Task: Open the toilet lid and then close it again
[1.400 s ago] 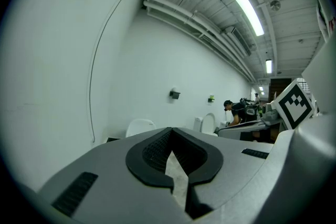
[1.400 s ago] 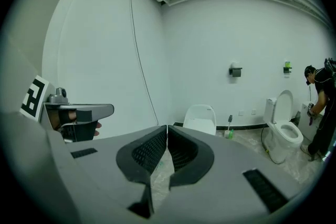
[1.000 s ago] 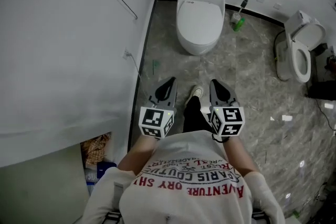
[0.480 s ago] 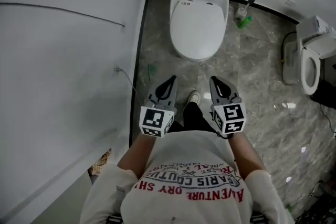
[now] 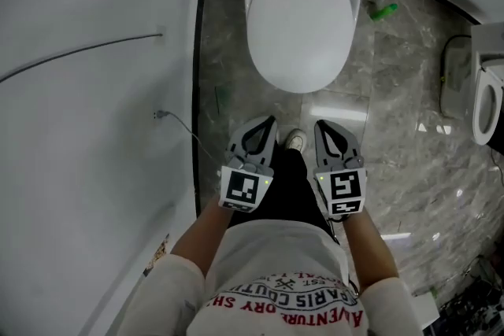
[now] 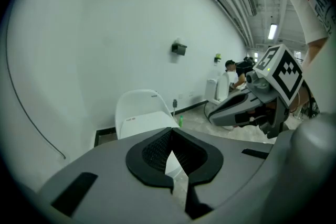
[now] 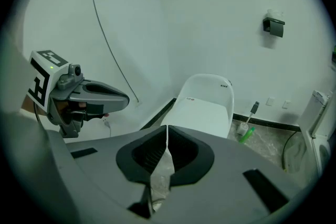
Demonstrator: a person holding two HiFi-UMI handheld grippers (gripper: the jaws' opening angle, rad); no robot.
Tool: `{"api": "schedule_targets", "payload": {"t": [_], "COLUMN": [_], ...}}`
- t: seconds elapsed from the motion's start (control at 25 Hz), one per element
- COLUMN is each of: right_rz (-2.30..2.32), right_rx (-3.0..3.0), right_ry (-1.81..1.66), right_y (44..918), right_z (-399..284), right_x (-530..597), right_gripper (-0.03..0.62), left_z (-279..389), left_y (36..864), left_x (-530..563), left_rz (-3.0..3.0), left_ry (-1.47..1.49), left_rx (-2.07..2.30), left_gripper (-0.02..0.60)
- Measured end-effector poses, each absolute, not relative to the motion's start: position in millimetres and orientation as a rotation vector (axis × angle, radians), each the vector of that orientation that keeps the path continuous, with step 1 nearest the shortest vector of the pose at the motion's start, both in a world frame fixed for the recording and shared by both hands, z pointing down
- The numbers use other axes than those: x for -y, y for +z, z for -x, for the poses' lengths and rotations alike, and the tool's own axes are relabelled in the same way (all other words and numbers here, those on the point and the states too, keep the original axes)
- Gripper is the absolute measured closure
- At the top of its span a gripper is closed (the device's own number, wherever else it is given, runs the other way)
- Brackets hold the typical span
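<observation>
The white toilet (image 5: 303,20) stands against the far wall with its lid down. It also shows ahead in the left gripper view (image 6: 140,113) and in the right gripper view (image 7: 206,105). My left gripper (image 5: 264,124) and right gripper (image 5: 322,127) are held side by side in front of the person's body. Both point at the toilet's front rim and stop short of it. Both are shut with nothing between the jaws, as their own views show (image 6: 170,136) (image 7: 167,136). Each gripper appears in the other's view: the right gripper (image 6: 244,107), the left gripper (image 7: 92,94).
A white wall runs along the left, with a thin cable (image 5: 183,131) hanging from it. A toilet brush and a green bottle (image 5: 386,9) stand right of the toilet. A second toilet (image 5: 490,102) is at the far right. The person's shoe (image 5: 295,140) is between the grippers.
The toilet has grown larger and come closer in the head view as the person stepped toward it. Both grippers stayed shut and side by side.
</observation>
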State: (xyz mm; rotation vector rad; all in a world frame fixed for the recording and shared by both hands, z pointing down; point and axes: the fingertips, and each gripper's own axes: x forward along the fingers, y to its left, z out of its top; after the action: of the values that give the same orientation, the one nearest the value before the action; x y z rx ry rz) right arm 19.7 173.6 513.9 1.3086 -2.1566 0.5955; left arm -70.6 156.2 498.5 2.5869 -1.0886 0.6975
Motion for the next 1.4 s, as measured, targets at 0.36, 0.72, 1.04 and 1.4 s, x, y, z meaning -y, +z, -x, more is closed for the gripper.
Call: {"api": "schedule_targets", "payload": {"t": [0.36, 0.72, 1.04, 1.4], "right_rz": [-1.088, -0.882, -0.727, -0.643], "right_rx": [2.089, 1.96, 1.836, 1.669], "right_ry": [0.269, -0.032, -0.166, -0.381], "right_y": [665, 754, 803, 833], "right_z": [-8, 0, -6, -7], "right_x": [-124, -119, -131, -137], "right_gripper": [0.579, 0.577, 0.479, 0.457], "left_z": [60, 46, 48, 48], "left_y": [671, 774, 814, 833], "left_x": [-126, -127, -127, -120], "left_rz": [-2.704, -2.89, -2.992, -3.059], "left_ry": [1.018, 1.332, 1.594, 1.846], "left_rx": [0.858, 0.571, 0.484, 0.611], "left_gripper": [0.572, 0.478, 0.422, 0.414]}}
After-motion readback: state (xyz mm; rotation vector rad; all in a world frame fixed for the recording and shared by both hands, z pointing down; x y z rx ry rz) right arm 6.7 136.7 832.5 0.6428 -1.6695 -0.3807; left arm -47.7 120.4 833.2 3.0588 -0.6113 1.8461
